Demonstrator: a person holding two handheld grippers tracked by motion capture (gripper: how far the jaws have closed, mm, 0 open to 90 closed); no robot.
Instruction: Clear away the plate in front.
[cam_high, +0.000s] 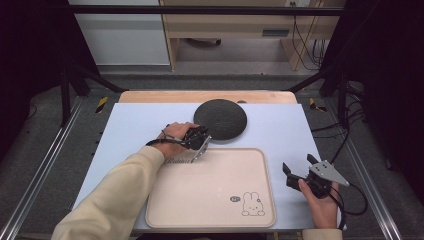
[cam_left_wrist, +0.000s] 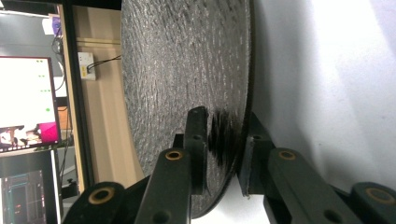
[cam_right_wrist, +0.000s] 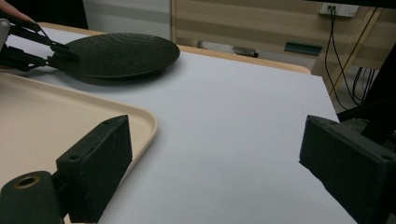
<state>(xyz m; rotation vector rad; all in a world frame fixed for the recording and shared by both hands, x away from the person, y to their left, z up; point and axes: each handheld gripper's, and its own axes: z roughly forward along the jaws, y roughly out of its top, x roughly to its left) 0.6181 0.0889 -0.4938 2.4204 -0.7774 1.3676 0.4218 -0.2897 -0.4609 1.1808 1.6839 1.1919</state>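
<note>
On the pale sheet (cam_high: 280, 132) that covers the table, a dark, rough-textured round plate (cam_high: 220, 119) is seen toward the far side, near the middle. A beige tray (cam_high: 210, 187) with rounded corners lies nearer, just beside the plate, and a small rabbit drawing (cam_high: 253, 204) is printed in its near right corner.

The left gripper (cam_high: 201, 141) is held at the near left edge of the plate, above the far left corner of the tray, the forearm in a cream sleeve (cam_high: 112, 200) reaching in from the near left. In the left gripper view the gripper (cam_left_wrist: 224, 144) is turned on its side, and its two black jaws are closed onto the rim of the plate (cam_left_wrist: 187, 70), one on the textured upper face and one underneath, so that the rim is pinched between them. In the right gripper view the same grip is seen farther off, the slim jaws of the left gripper (cam_right_wrist: 58, 53) meeting the plate (cam_right_wrist: 119, 53) at its left edge; whether the plate is lifted off the sheet there cannot be told.

The right gripper (cam_high: 296, 170) is held over the sheet at the near right, just to the right of the tray. Its jaws are spread wide, and nothing is held between them; in the right gripper view the gripper (cam_right_wrist: 215, 158) looks out over bare sheet (cam_right_wrist: 233, 116), with the tray's corner (cam_right_wrist: 140, 119) beside the left jaw.
</note>
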